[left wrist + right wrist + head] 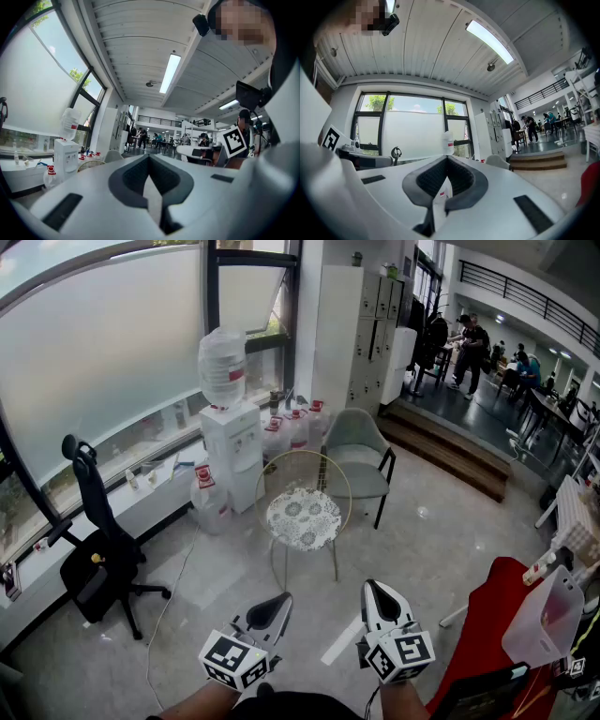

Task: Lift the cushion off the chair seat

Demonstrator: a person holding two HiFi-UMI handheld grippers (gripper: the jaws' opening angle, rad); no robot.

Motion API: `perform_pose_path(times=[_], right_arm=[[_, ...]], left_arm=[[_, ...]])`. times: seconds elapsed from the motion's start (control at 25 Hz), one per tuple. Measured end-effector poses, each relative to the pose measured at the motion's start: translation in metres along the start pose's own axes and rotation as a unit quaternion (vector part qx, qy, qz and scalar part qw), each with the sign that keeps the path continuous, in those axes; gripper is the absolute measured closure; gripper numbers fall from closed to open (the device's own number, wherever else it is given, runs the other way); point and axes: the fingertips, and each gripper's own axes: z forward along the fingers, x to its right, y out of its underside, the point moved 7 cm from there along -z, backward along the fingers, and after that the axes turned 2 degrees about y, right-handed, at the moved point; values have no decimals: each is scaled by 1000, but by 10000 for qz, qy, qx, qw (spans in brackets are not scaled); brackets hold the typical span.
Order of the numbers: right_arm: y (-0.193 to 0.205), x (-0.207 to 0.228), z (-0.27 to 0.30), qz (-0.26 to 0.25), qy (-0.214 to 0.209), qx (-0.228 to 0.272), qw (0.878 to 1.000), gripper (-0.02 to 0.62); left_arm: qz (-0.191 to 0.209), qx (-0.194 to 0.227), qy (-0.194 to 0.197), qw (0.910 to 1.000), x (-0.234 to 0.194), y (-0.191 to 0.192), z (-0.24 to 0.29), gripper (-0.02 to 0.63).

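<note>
A round cushion (303, 517) with a pale flower pattern lies on the seat of a thin gold wire chair (302, 461) in the middle of the floor. Both grippers are held low, well short of the chair, pointing level toward it. My left gripper (280, 602) has its jaws together with nothing between them. My right gripper (374, 589) is shut and empty too. In the left gripper view the closed tips (149, 157) sit right of the wire chair's back (91, 164). The right gripper view shows its closed tips (446, 158); the cushion is hidden there.
A water dispenser (232, 442) and several water jugs (209, 499) stand just left of the chair. A grey-green armchair (362, 452) is behind it. A black office chair (99, 542) is at the left, a red cloth (487, 634) at the right, steps (450, 452) beyond.
</note>
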Motion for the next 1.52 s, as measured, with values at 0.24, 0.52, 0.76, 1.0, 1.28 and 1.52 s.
perform_pose_path(times=[0.24,0.52,0.76,1.0,1.28,1.52], right_arm=[[2,-3,-1,-10,23,18,10000,586],[2,-6,0,32,63,-65,10000,586],[4,-13,3,47,88,-117,9999,586],[5,-27,10,30,151,-203,9997,586],[5,-41,19,10,232,-178,9996,586],[8,-55,22,-52,436,-196,9988,586]], left_arm=[[-27,31,-17,10000,0,4,-4,598],[-22,35,-24,10000,-3,1,-6,598],[32,77,-147,9999,-13,2,-13,598],[-213,166,-51,9996,-26,-4,-15,598],[51,206,268,9994,-37,-4,-22,598],[19,240,402,9989,-54,0,-34,598]])
